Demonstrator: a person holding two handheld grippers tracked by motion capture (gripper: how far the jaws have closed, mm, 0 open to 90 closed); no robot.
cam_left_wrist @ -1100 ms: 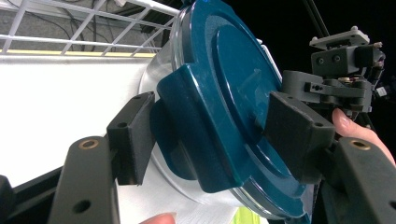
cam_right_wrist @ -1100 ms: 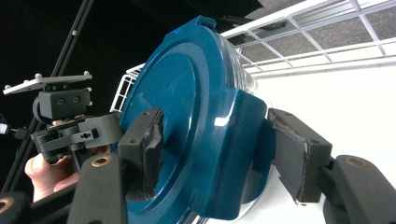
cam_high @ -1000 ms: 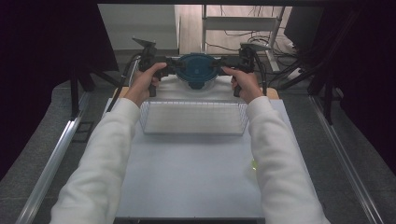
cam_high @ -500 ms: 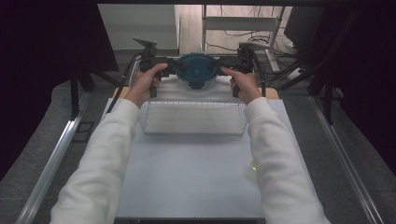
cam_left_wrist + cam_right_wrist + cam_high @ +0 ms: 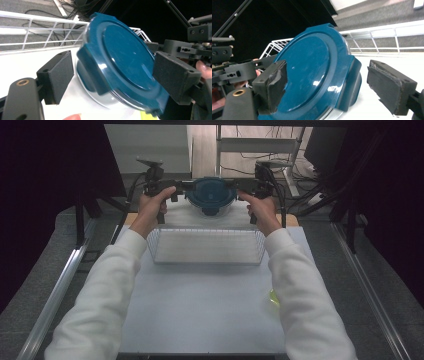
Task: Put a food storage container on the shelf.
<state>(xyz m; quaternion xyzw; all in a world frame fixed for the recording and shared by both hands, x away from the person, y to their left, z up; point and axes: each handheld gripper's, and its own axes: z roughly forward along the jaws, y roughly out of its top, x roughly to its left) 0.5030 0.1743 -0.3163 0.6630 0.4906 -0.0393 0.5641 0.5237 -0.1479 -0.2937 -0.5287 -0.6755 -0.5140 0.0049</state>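
left gripper view looks along the left gripper (image 5: 110, 75), whose black jaws stand wide apart and have just been opening; the round container (image 5: 120, 67) with its teal lid sits between them, tilted in this view, and a visible gap separates each pad from the lid's edge tabs, so nothing is clamped. beyond the container the other gripper and a fingertip of the person's other hand show at the right edge, and behind it runs the white wire basket (image 5: 37, 32).

right gripper view gives the mirror of this: the right gripper (image 5: 327, 82) has its jaws spread wide, also just opened further, with the same container between them; the far pad stands clear of the lid's side tab, while the near pad overlaps the lid in the picture and i cannot tell whether it touches.

high view shows the left gripper (image 5: 178, 189) and right gripper (image 5: 244, 188) facing each other from either side of the container (image 5: 211, 195), which sits at the far end of the white table (image 5: 200, 310), just behind the wire basket (image 5: 207, 246). the person's left hand (image 5: 150, 207) and right hand (image 5: 261, 210) hold the grippers, white sleeves (image 5: 100, 295) reaching in from the near edge. a small yellow-green object (image 5: 273, 297) lies on the table beside the right sleeve.
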